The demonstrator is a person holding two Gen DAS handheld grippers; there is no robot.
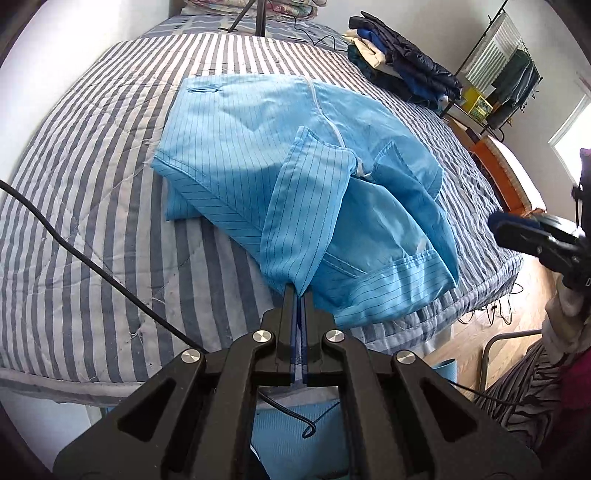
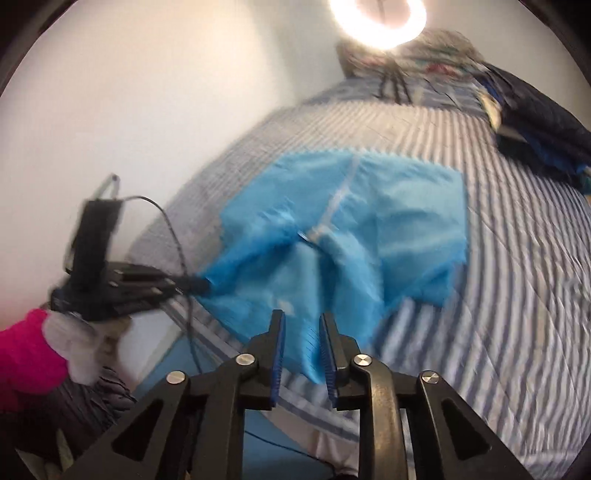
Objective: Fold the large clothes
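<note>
A light blue pinstriped garment (image 1: 295,177) lies partly folded on the striped bed quilt (image 1: 92,184). My left gripper (image 1: 300,291) is shut on a folded sleeve or edge of the garment near the bed's front edge. In the blurred right wrist view the same garment (image 2: 369,229) spreads over the quilt (image 2: 498,258), and the left gripper (image 2: 201,285) pinches its left corner. My right gripper (image 2: 302,317) is open and empty, its jaws apart just above the garment's near edge. It also shows at the right edge of the left wrist view (image 1: 498,221).
A pile of dark and beige clothes (image 1: 402,62) sits at the bed's far right corner. A clothes rack (image 1: 509,81) stands by the wall. A ring light (image 2: 376,22) glows above the headboard. A black cable (image 1: 92,262) crosses the quilt. Wooden floor (image 1: 480,332) lies right of the bed.
</note>
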